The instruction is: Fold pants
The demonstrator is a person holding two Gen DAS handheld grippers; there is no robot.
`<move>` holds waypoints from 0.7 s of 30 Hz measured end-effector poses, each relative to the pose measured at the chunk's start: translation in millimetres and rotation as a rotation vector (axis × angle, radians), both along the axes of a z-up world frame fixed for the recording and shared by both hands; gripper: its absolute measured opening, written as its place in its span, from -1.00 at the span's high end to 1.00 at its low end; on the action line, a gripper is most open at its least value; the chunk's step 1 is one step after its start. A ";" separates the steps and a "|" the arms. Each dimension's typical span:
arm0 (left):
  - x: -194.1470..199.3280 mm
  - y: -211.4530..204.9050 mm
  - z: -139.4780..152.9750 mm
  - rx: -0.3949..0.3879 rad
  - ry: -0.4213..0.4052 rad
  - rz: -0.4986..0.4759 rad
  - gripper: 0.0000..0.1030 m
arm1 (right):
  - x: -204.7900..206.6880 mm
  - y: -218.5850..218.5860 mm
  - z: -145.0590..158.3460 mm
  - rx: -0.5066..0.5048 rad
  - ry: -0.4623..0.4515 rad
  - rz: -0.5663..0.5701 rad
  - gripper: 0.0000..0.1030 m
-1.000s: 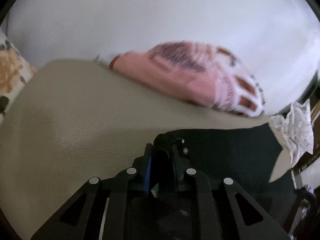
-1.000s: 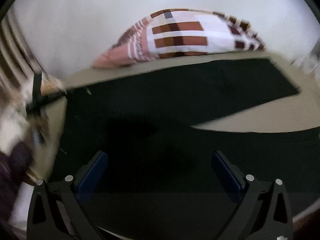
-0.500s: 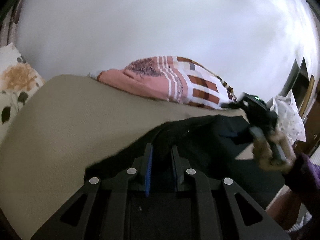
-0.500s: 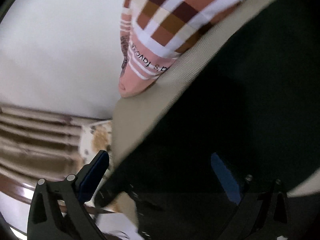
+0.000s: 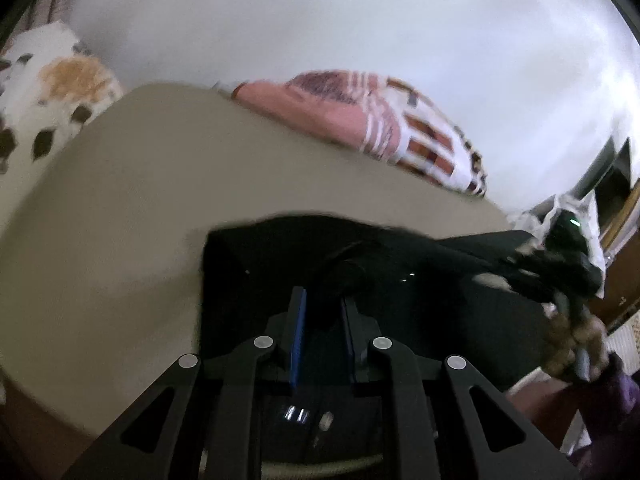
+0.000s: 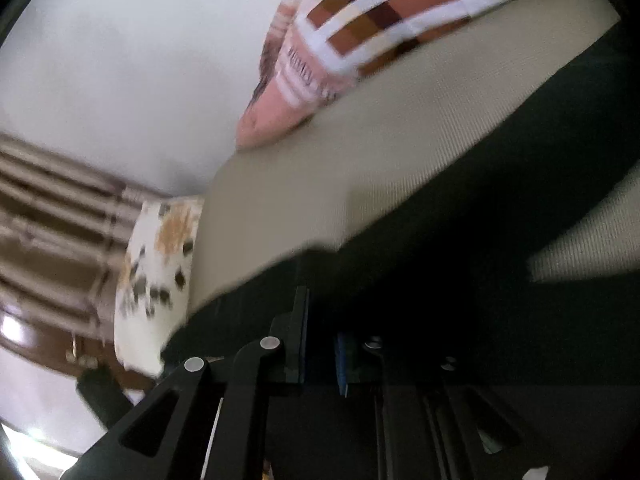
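Pants [image 5: 472, 280] of dark cloth lie spread over the beige bed cover [image 5: 132, 216], and both pairs of jaws are down on them. In the left wrist view the left gripper [image 5: 322, 320] stands almost fully closed, a bunch of the dark cloth pinched between its blue pads; from that pinch the cloth runs ahead and off to the right of the jaws, its left edge ending just left of them on the bare cover. Far to the right of these jaws the other gripper's dark body shows, blurred, in a person's hand [image 5: 572, 344] with a purple sleeve behind it. In the right wrist view the right gripper [image 6: 322, 336] has just been closing and now stands nearly shut, with the dark cloth between its fingers; the picture is too dark and blurred to show the pads pressing, but the narrow gap points to a grip. Ahead of both jaws, past the cover's far edge, lies a pink and checked pillow [image 6: 360, 24]. Left of the jaws sits a floral cushion [image 5: 52, 92], against a white wall [image 5: 360, 12].
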State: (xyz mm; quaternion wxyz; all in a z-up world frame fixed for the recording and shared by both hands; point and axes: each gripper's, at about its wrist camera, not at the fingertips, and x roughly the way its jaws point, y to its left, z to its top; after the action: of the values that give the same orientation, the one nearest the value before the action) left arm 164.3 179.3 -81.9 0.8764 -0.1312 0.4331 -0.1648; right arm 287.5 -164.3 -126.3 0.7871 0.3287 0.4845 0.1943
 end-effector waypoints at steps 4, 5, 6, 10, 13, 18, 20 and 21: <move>-24.9 14.9 -16.1 0.008 0.074 0.028 0.68 | -60.0 15.4 -27.5 0.020 0.082 0.027 0.79; -31.3 18.1 -21.2 0.009 0.094 0.034 0.68 | -69.5 16.6 -34.2 0.015 0.101 0.036 0.79; -37.6 22.4 -26.7 0.018 0.110 0.040 0.68 | -78.0 19.2 -43.8 0.015 0.127 0.046 0.79; -58.5 29.1 -47.8 0.075 0.150 0.051 0.68 | -89.1 27.5 -77.7 0.048 0.211 0.061 0.81; -64.5 25.7 -56.5 0.122 0.155 0.050 0.67 | -88.7 33.3 -89.6 0.066 0.236 0.072 0.81; -70.5 14.7 -56.3 0.301 0.152 0.077 0.52 | -90.7 43.1 -91.4 0.066 0.223 0.096 0.81; -74.4 16.3 -45.7 0.355 0.134 0.127 0.38 | -89.7 43.5 -93.9 0.098 0.223 0.094 0.82; -77.8 16.5 -37.2 0.385 0.112 0.162 0.29 | -89.1 44.0 -95.4 0.110 0.224 0.093 0.82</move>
State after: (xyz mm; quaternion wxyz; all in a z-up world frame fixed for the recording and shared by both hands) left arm 86.5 195.8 -119.1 0.8703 -0.0048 0.4926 -0.0007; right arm 198.4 -120.4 -221.8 0.6990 0.3681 0.5726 0.2192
